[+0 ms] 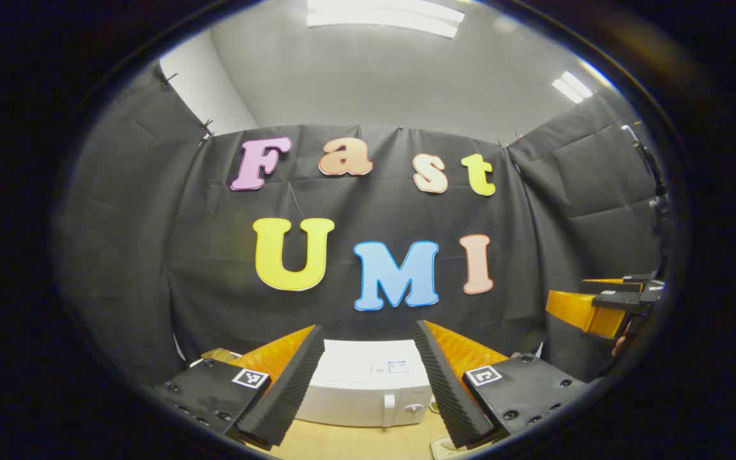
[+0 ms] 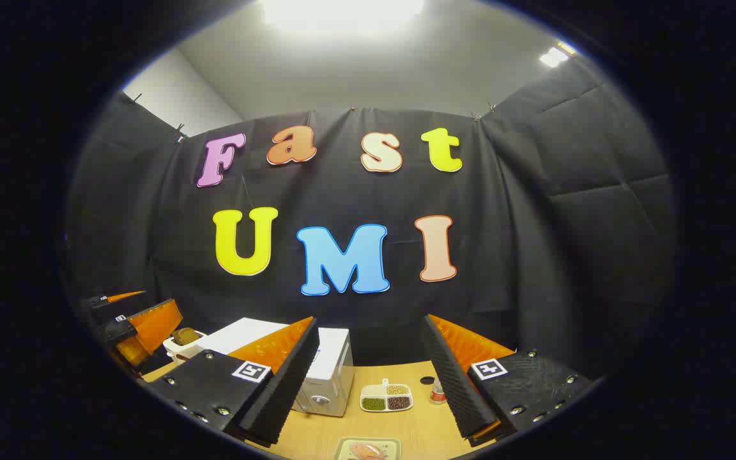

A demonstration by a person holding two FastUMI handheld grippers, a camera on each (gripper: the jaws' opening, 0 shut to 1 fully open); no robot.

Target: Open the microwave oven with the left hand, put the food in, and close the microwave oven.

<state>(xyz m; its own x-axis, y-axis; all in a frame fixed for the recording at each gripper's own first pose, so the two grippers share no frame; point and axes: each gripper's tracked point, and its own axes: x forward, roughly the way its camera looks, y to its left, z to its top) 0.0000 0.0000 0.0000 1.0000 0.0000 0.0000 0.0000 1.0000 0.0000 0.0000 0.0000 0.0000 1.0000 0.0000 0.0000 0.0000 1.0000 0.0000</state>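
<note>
Start of task — left gripper (image 1: 368, 383) and right gripper (image 2: 371, 383) both spread and empty. Microwave (image 1: 368, 390) sits shut on the table (image 2: 419, 425), food tray (image 2: 368, 449) near. Approach the door handle (image 1: 389, 409) squarely — left hand first.

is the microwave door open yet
No, in the left gripper view the microwave door sits shut and flush, with the open left gripper held off in front of it.

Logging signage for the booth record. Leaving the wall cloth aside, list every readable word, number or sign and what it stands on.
microwave: a sticker on its top, too small to read.
left gripper: two square pattern tags, no words.
right gripper: two square pattern tags, no words.
No other text can be read.
</note>
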